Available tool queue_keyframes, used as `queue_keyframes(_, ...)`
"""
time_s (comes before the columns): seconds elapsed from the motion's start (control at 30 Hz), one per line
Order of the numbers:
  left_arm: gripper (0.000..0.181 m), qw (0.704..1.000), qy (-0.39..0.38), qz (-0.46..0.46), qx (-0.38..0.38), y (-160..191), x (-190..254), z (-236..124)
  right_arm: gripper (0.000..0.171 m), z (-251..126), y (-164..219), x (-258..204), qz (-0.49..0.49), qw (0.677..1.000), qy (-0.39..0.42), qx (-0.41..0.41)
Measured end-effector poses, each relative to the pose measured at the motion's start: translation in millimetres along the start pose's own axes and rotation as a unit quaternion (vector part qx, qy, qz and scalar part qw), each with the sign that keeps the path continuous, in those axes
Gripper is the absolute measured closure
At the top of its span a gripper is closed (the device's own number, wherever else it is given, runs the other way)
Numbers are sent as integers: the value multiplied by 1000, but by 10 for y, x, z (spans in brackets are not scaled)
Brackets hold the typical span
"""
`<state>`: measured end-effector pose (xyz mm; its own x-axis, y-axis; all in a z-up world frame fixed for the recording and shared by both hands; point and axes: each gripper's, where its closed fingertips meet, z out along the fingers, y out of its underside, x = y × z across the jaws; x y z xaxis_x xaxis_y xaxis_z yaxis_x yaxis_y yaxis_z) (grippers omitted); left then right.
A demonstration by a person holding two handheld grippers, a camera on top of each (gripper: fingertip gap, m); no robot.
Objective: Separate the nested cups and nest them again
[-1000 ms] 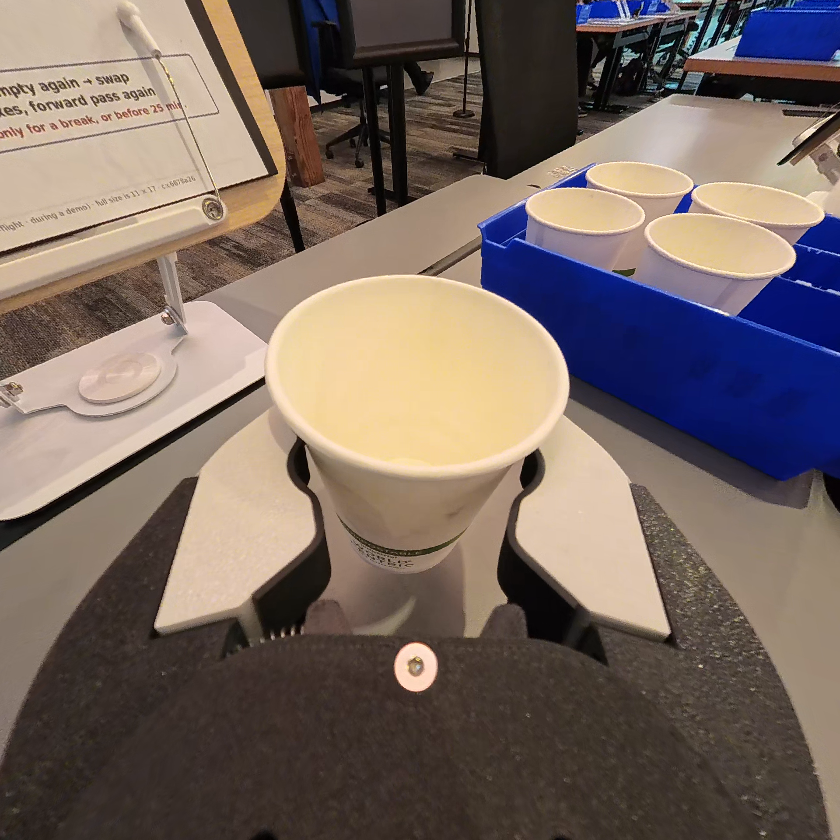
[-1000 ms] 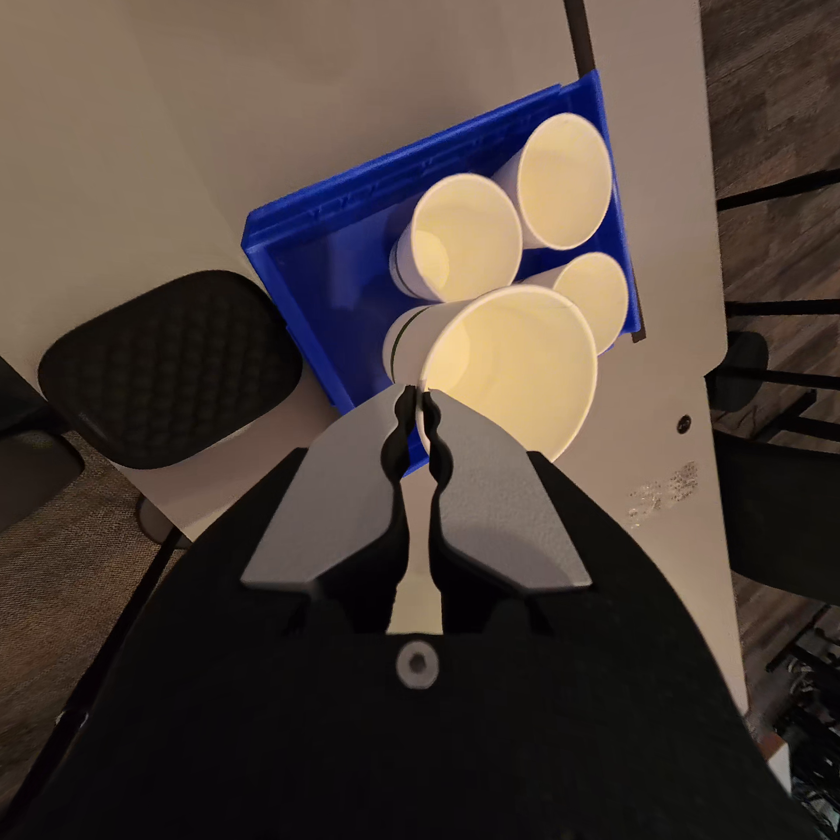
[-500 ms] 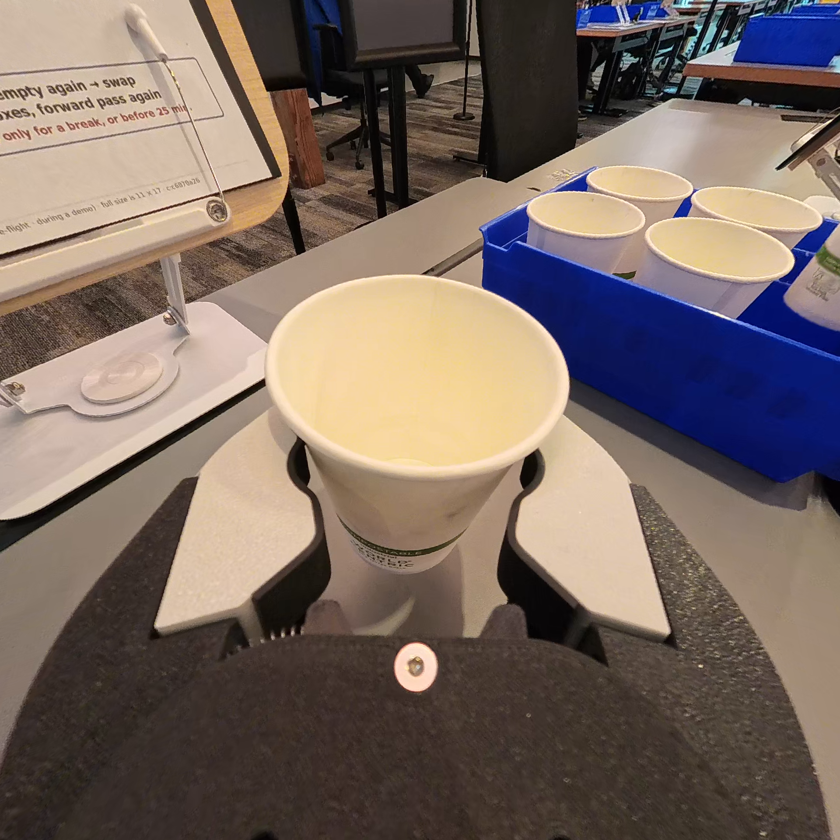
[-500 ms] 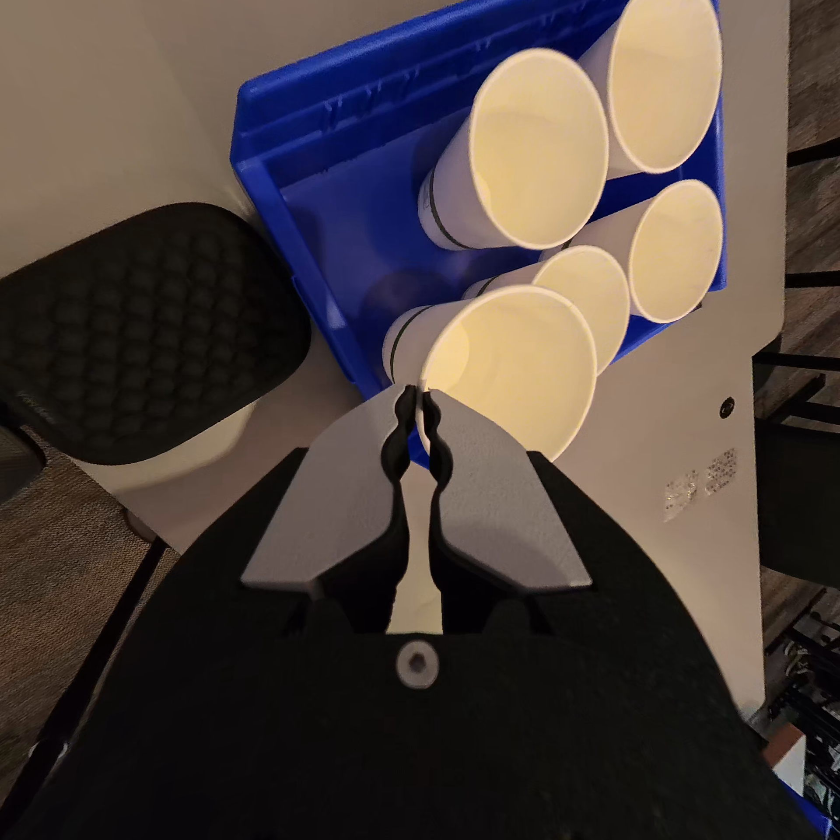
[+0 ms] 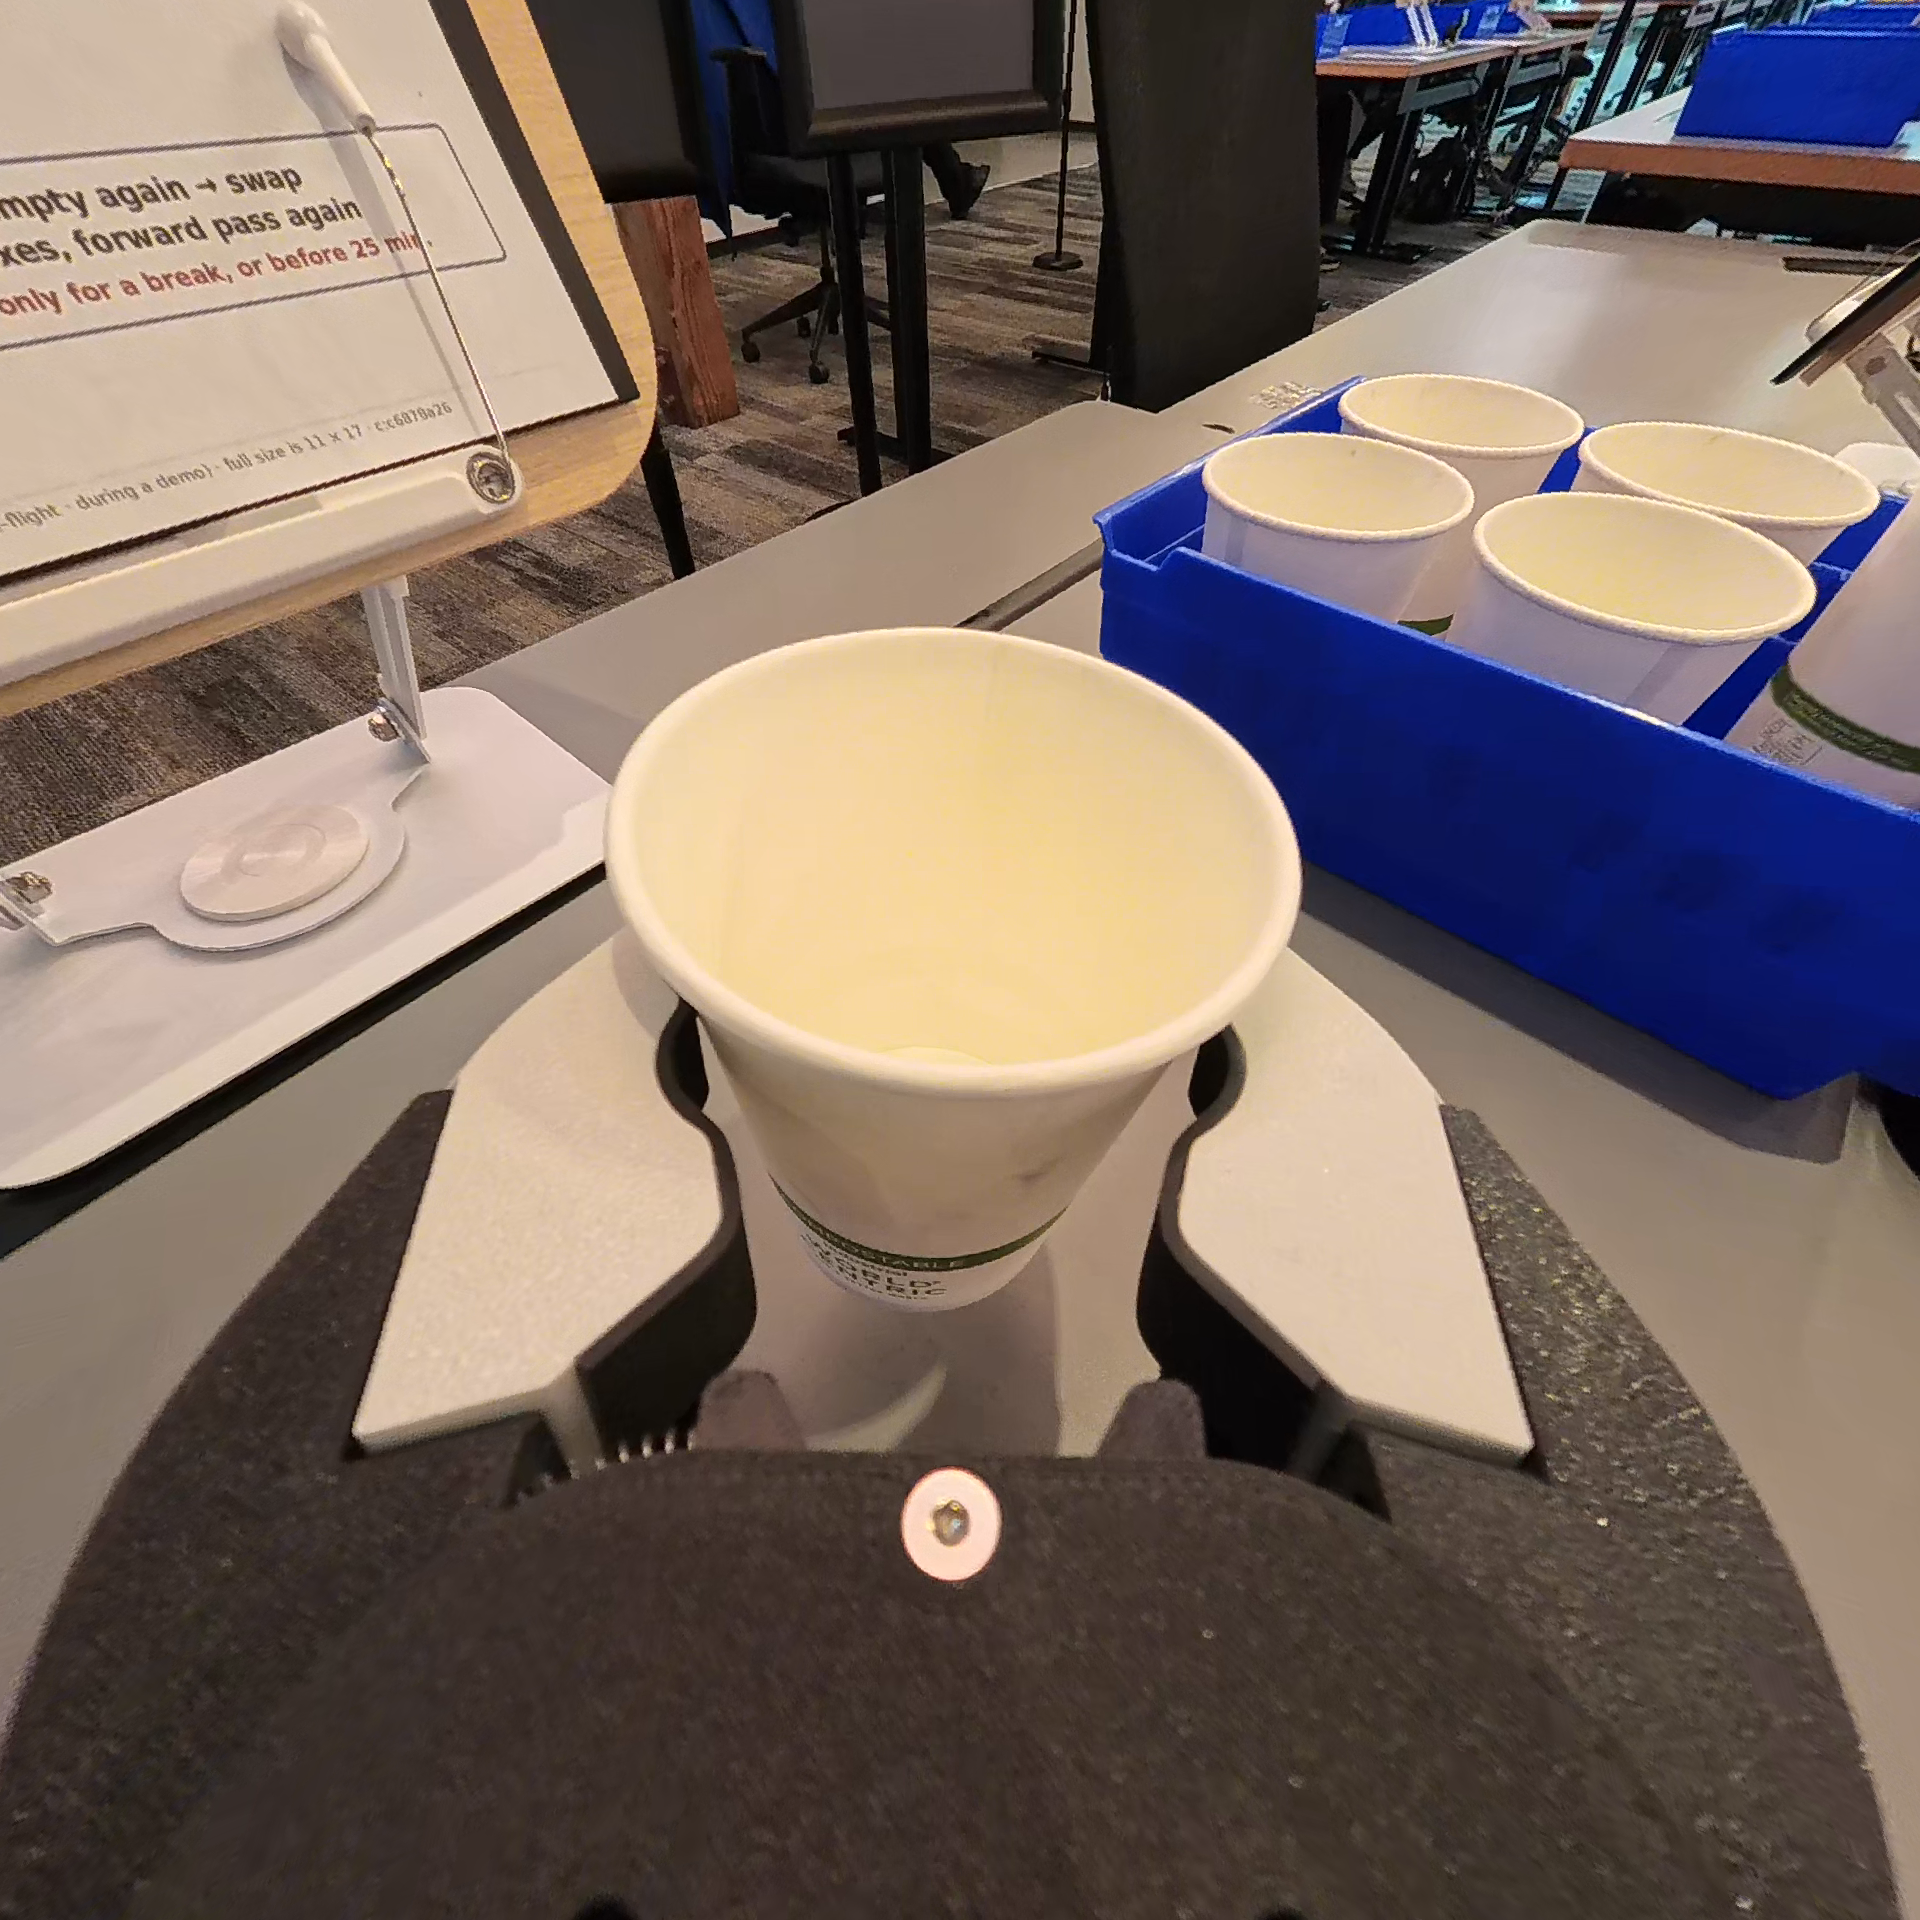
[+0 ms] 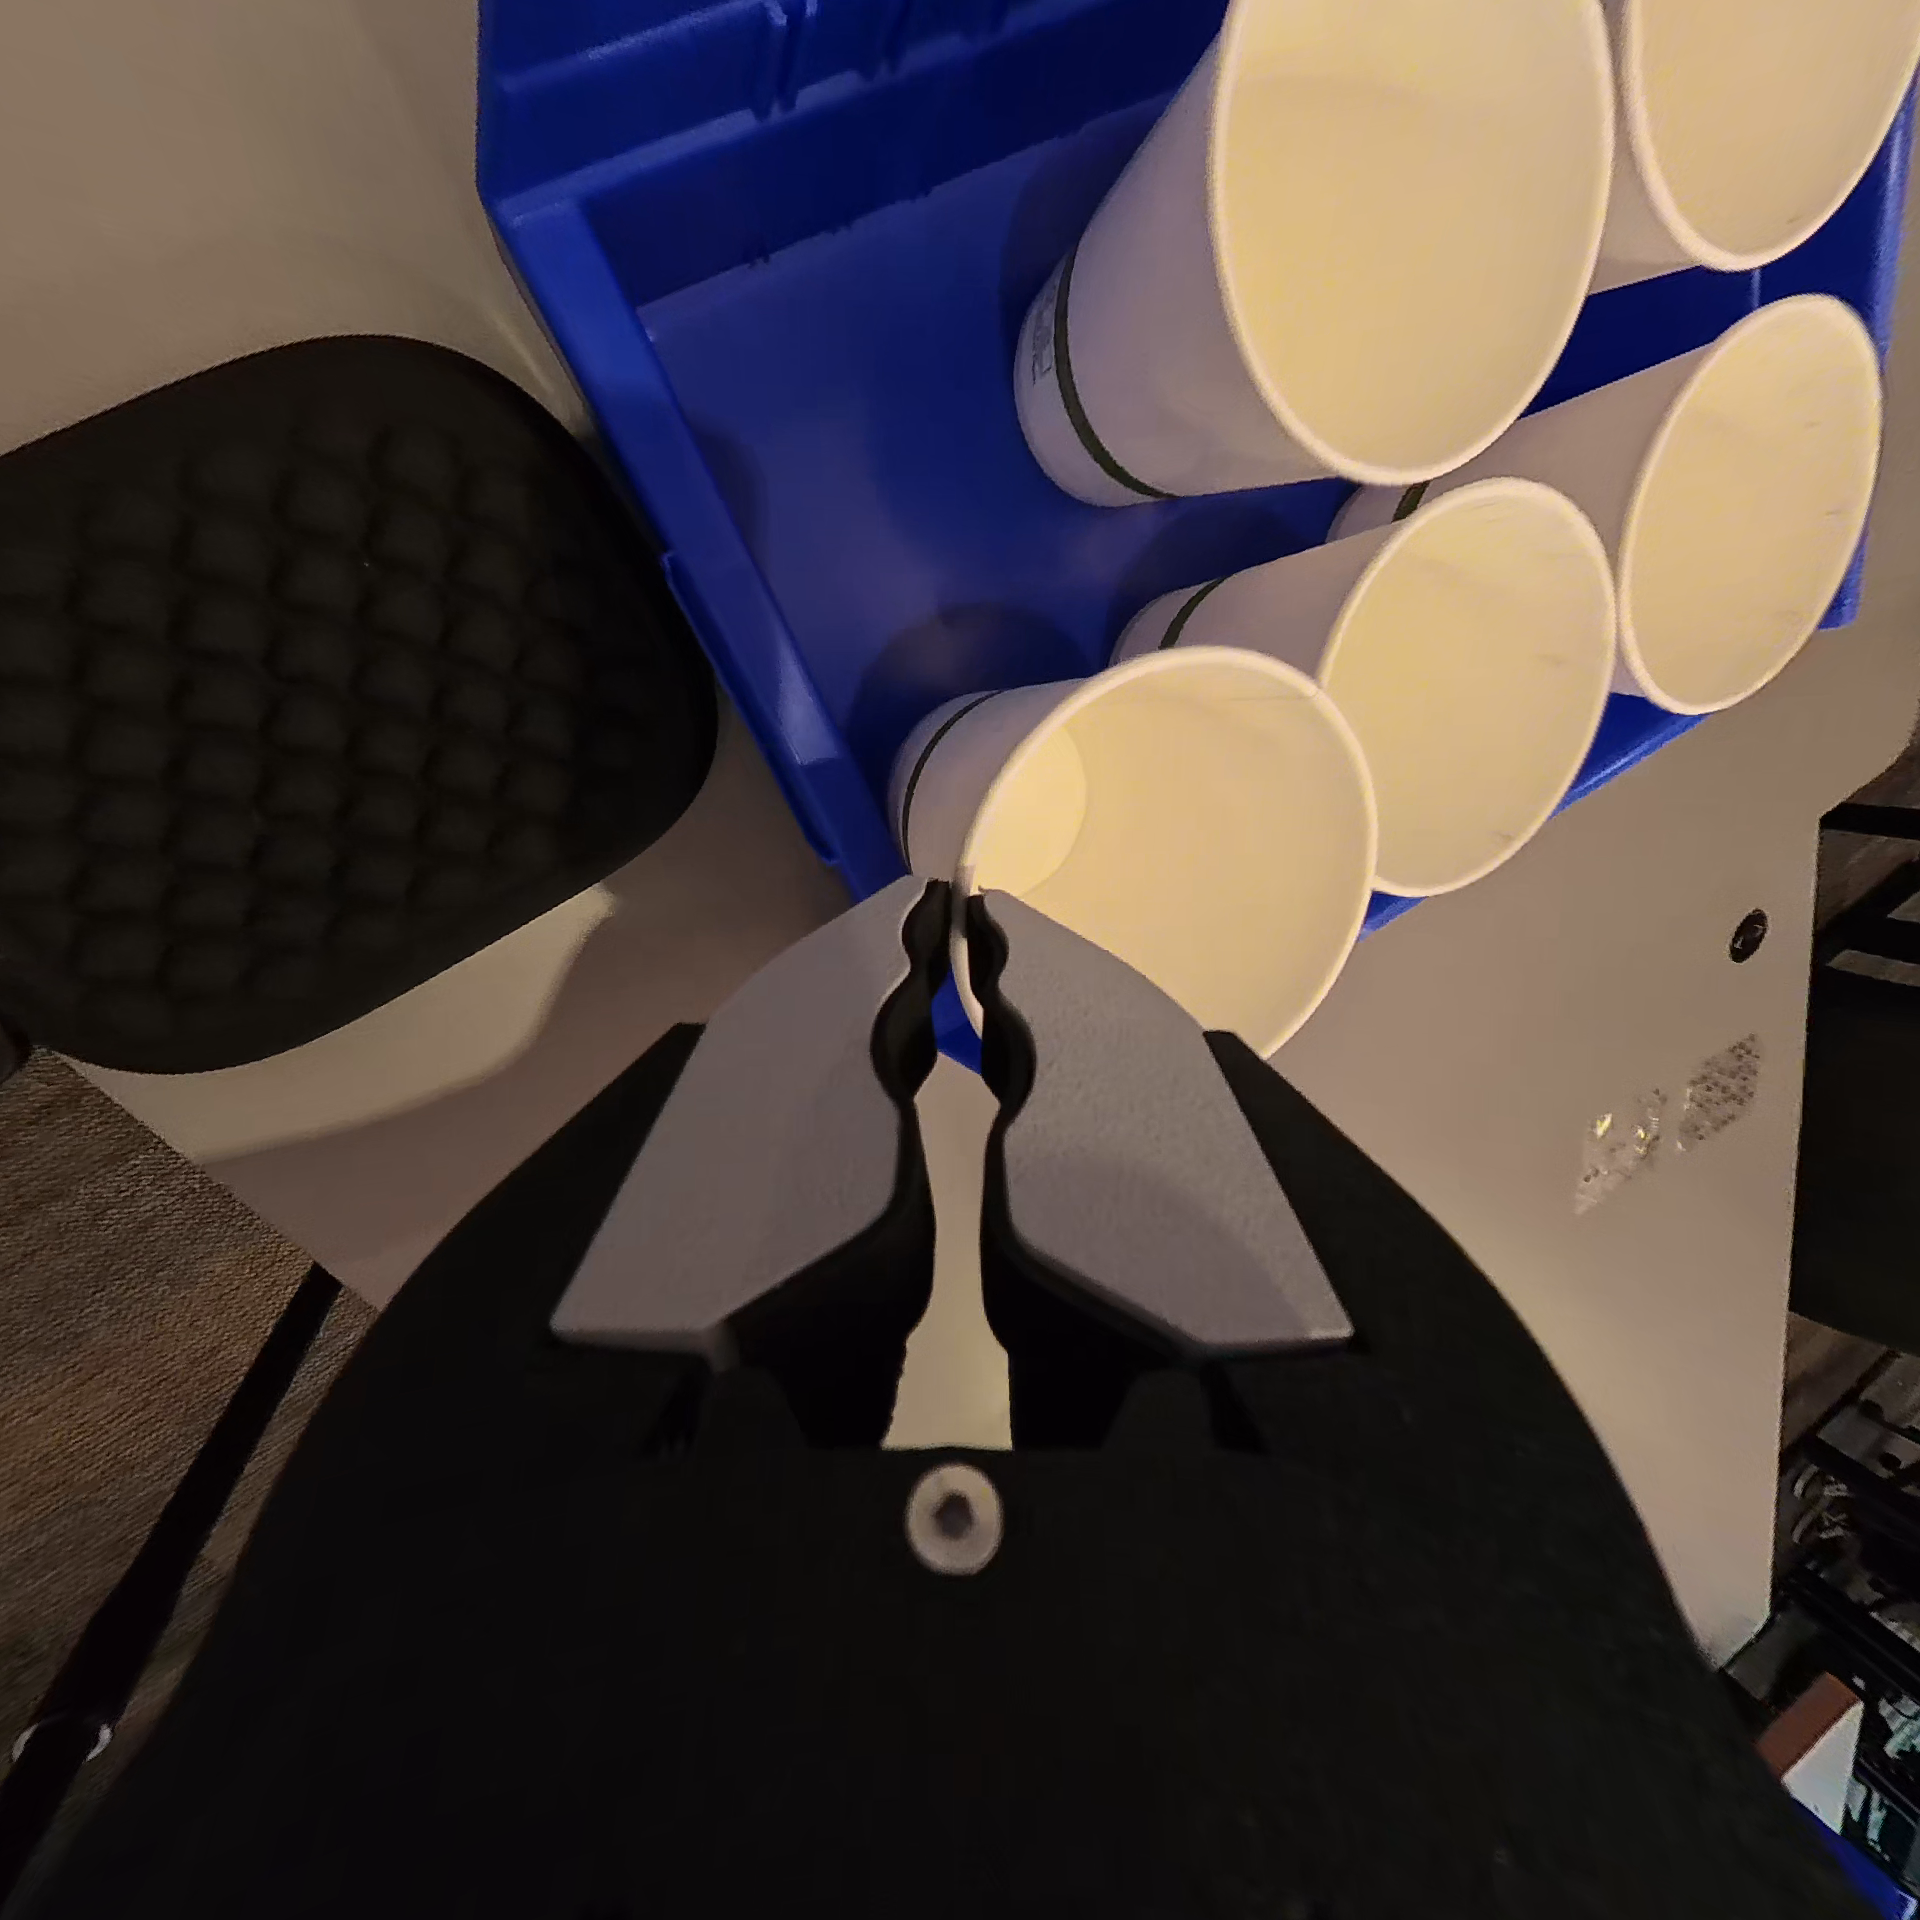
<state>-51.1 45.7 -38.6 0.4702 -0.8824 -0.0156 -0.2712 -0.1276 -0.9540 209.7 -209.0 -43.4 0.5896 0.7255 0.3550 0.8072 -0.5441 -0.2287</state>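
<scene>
Left tongs (image 5: 951, 1122) clasp an upright cup (image 5: 951, 935) on the tabletop (image 5: 1558, 1299); right tongs (image 6: 956, 914) pinch another cup's (image 6: 1164, 842) rim above the bin (image 6: 665, 343). Light, thin paper likely crushes easily; grip gently.

- Your work surface is a grey table (image 5: 831, 540); a seam between two tabletop sections shows just left of the bin.
- Blue plastic bin (image 5: 1558, 810) rests directly on it, at your right front. Same bin from above (image 6: 665, 343).
- White base plate (image 5: 312, 935) of a document stand lies flat at your left, near the table edge.
- Paper cup (image 5: 935, 935) sits in front of you; whether its base touches the table, you cannot tell.
</scene>
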Motion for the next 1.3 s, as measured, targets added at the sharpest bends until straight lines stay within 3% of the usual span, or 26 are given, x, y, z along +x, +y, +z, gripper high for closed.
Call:
queue_keyframes(0.57,89,1000,2,2,-2,9,18,9,168,177,31,15,32,999,-40,2)
queue_keyframes(1.3,89,1000,5,0,4,-36,26,-13,166,140,67,20,30,998,-54,-30)
